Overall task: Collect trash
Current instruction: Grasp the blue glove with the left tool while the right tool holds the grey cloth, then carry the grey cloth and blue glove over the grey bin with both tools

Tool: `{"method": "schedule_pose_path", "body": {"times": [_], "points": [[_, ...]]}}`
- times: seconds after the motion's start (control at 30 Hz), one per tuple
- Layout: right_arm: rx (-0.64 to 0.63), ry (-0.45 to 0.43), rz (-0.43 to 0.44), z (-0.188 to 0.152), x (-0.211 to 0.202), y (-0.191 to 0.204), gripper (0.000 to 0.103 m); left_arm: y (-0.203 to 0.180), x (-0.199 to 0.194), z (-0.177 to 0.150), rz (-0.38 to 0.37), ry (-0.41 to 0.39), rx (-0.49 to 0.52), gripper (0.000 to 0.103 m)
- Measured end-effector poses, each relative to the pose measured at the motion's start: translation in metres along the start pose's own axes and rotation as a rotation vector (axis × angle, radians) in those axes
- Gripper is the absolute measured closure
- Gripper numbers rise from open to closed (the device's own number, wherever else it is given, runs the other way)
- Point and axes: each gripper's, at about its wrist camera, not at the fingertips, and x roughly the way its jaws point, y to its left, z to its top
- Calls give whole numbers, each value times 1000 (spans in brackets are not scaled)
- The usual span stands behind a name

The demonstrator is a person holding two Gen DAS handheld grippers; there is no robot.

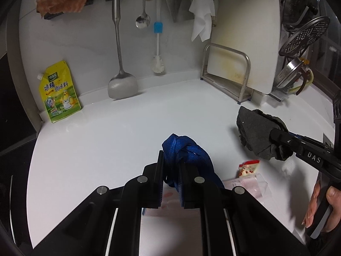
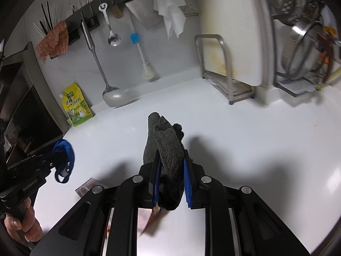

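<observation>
**Both grippers loaded, trash still on the counter**

Task items: a small red-and-white snack wrapper (image 1: pixel 249 168) and a clear plastic packet (image 1: pixel 253 185) lie on the white countertop (image 1: pixel 106 145), at roughly 4 o'clock from the left gripper's tips in the left wrist view. A pinkish scrap shows under the right gripper's body in the right wrist view; too blurred to name.

Left gripper (image 1: pixel 171 170): clamped on a bunched blue strap (image 1: pixel 185 151), held above the counter. Right gripper (image 2: pixel 170 170): clamped on a dark grey cloth (image 2: pixel 168 149), which sticks out past the fingers toward 12 o'clock.

Outward: yellow seasoning pouch (image 1: pixel 59 93) against the wall at 10 o'clock, hanging spatula (image 1: pixel 121 81), spoon (image 1: pixel 142 19) and brush (image 1: pixel 157 42) at 12, cutting board in its rack (image 1: pixel 238 42) at 1.

Judgement: pickup step is done for the strap and cloth; carrying them off looks in hand. No bin is visible. Next move calls for finding the disposal spot, releasing there, then coming back for the wrappers, which lie flat and may need a low, edge-on pinch.
</observation>
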Motion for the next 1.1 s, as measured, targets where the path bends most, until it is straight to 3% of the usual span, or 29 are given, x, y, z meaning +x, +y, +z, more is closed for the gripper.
{"method": "schedule_pose_path", "body": {"times": [0.7, 1.1], "points": [[57, -115, -66, -83, -167, 31, 85, -15, -124, -78, -70, -43, 54, 91], [98, -134, -53, -155, -219, 58, 85, -36, -173, -139, -119, -29, 103, 91]]}}
